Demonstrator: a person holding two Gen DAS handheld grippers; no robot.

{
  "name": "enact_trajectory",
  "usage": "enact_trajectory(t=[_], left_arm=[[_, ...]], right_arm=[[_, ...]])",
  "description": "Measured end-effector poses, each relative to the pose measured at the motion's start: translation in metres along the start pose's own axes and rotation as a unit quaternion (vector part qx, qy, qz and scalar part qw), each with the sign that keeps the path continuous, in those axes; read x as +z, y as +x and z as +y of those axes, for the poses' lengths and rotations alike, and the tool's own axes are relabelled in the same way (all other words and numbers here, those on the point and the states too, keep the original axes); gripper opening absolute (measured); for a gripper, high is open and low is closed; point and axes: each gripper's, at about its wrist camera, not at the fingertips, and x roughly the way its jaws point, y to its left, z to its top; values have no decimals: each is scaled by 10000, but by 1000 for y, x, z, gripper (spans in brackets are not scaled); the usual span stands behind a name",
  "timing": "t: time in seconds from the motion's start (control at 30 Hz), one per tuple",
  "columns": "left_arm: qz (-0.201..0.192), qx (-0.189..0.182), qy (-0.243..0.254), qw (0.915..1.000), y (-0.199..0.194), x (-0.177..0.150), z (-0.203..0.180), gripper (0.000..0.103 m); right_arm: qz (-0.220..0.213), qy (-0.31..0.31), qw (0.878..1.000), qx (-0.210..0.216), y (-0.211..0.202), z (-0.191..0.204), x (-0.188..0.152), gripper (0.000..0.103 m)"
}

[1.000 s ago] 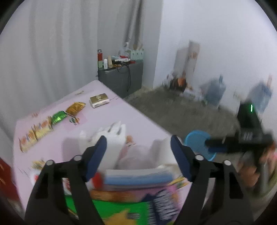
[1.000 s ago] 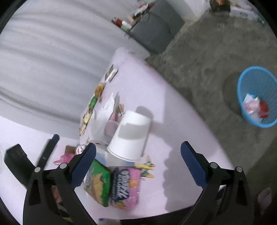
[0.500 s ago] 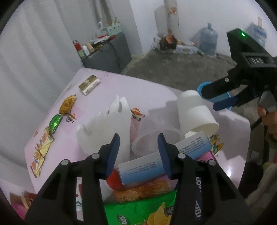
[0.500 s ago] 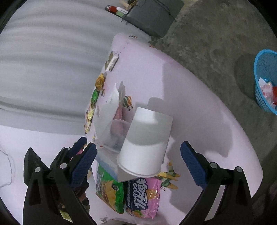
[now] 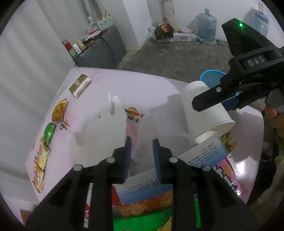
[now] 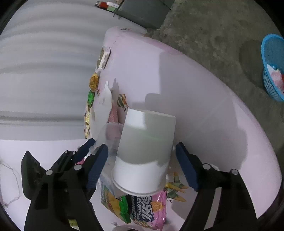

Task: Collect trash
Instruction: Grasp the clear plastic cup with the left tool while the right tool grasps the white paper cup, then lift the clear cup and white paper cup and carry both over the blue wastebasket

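Pink worktop (image 6: 204, 85), littered. Left tongs (image 5: 141, 142) closing on the rim of the clear plastic cup (image 5: 156, 128), rim between the pads, contact uncertain. Right tongs (image 6: 142, 156) closing, straddling the tipped white paper cup (image 6: 145, 151), pads not yet touching; its axis runs along the tongs, mouth nearest. Blue basket (image 6: 269, 74) sits well off on the floor.

Room: white walls (image 5: 186, 10), pale pleated curtain (image 5: 26, 53) along the left side. Bare grey concrete floor (image 5: 170, 55). Dark grey cabinet (image 5: 101, 53) in the corner with bottles, a cable and a mint-green basket (image 5: 104, 23) on top. Two water jugs (image 5: 206, 24) and a pile of boxes (image 5: 165, 32) against the far wall. Pink tabletop (image 5: 138, 88) in the foreground. Lighting flat, dim, no hard shadows.
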Motion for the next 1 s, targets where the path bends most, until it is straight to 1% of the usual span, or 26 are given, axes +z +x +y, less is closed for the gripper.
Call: enact_trajectory(t=[0.07, 0.17, 0.3, 0.43, 0.6, 0.7, 0.87, 1.0], left_arm=[[-3, 0, 3, 10000, -1, 0, 0, 14], [-30, 101, 98, 9999, -1, 0, -2, 12], [-44, 219, 262, 9994, -2, -1, -8, 8], [-141, 308, 215, 9992, -6, -1, -7, 4], [-282, 374, 23, 9989, -15, 1, -2, 4], [-365, 419, -179, 9983, -21, 0, 3, 4], [-541, 406, -731, 9950, -32, -4, 16, 4], [-641, 460, -1023, 9916, -40, -8, 23, 4]], right_arm=[[2, 50, 10000, 26, 2, -3, 0, 66], [-24, 127, 9999, 101, 2, -7, 0, 61], [-155, 161, 9996, 189, -3, -11, -1, 60], [-327, 192, 9989, 290, -10, -13, -3, 60], [-529, 16, 9973, 504, -26, -6, -4, 59], [-630, -114, 9957, 667, -37, 1, -4, 59], [-820, -314, 9925, 845, -60, 9, -6, 59], [-961, -424, 9899, 955, -79, 12, -8, 59]])
